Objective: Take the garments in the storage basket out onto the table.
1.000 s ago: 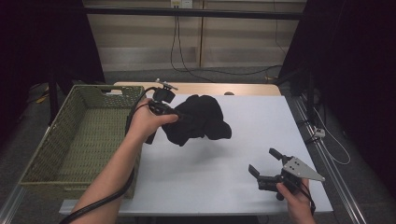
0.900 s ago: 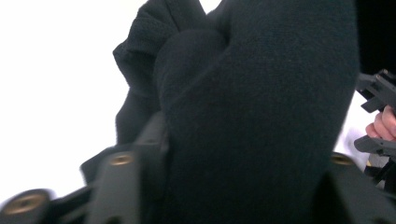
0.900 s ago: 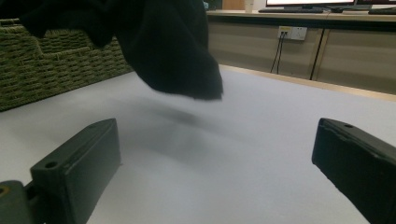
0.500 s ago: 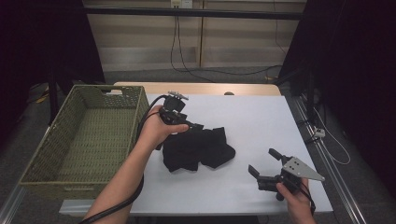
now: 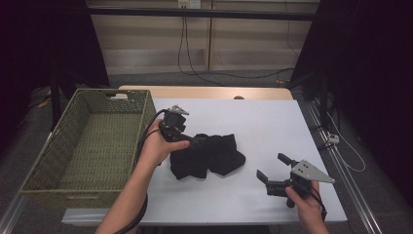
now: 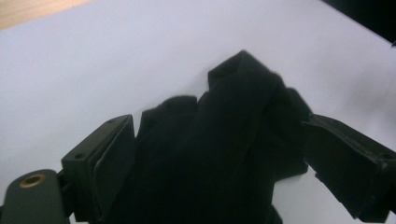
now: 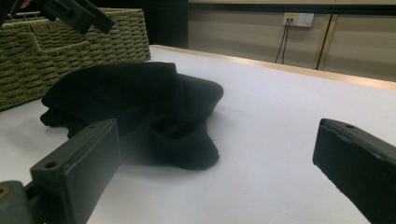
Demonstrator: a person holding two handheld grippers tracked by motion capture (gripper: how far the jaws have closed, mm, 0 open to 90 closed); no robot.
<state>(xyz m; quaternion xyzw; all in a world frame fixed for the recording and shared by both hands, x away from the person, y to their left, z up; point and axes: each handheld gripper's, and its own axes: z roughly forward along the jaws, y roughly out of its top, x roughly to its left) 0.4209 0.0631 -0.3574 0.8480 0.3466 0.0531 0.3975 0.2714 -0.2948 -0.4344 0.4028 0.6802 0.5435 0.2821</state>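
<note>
- Black, soft and crumpled, a fabric garment [image 5: 208, 155] lies in a loose heap on the white table top [image 5: 272, 122], left of the table's middle and just right of the basket; the folds also show in the left gripper view [image 6: 219, 154] and the right gripper view [image 7: 140, 107].
- The left gripper [image 5: 187, 142] sits at the heap's left edge, held in the person's left hand [image 5: 158, 146]. Its jaws have just been opening and now stand spread wide. The cloth lies between them, and the pads [image 6: 112, 158] do not press on it.
- The right gripper [image 5: 273, 171] rests low over the near right part of the table, well apart from the garment, in the person's right hand [image 5: 304, 200]. Its jaws are spread wide with nothing between them, and they point toward the heap.
- A woven olive-green wicker basket [image 5: 44, 156] stands at the table's left side, its long wall close to the left forearm; its wall also shows in the right gripper view [image 7: 56, 51].
- A black cable [image 5: 146, 131] loops from the left gripper along the wrist.
</note>
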